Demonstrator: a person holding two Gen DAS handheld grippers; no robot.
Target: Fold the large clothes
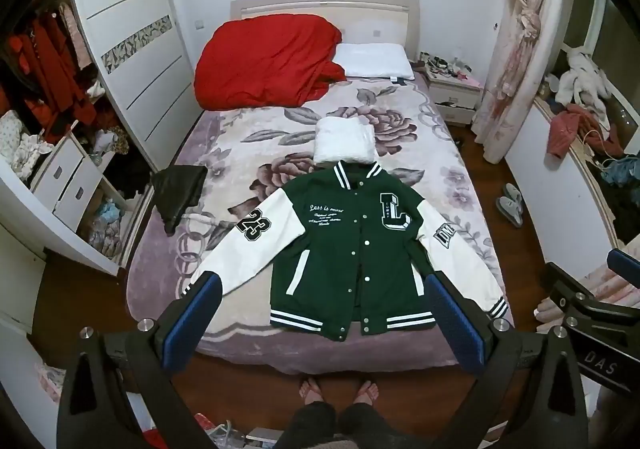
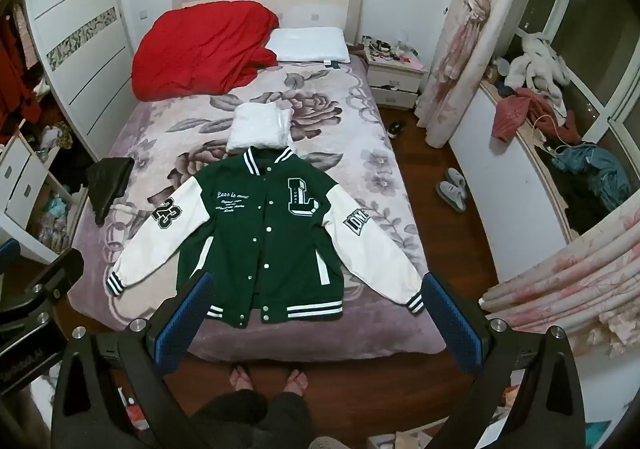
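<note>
A green varsity jacket [image 1: 344, 245] with white sleeves lies flat and face up at the foot of the bed, sleeves spread out to both sides; it also shows in the right wrist view [image 2: 264, 233]. My left gripper [image 1: 322, 289] is open and empty, held high above the jacket's hem. My right gripper [image 2: 316, 285] is open and empty, also high above the hem. The right gripper shows at the right edge of the left wrist view [image 1: 592, 297].
The bed [image 1: 224, 337] has a floral purple blanket. On it lie a folded white garment [image 1: 346, 141], a folded black garment [image 1: 180, 189], a red quilt [image 1: 264, 61] and a pillow [image 1: 374, 59]. Wardrobe at left, nightstand [image 1: 454, 97], slippers [image 1: 510, 203] and curtains at right.
</note>
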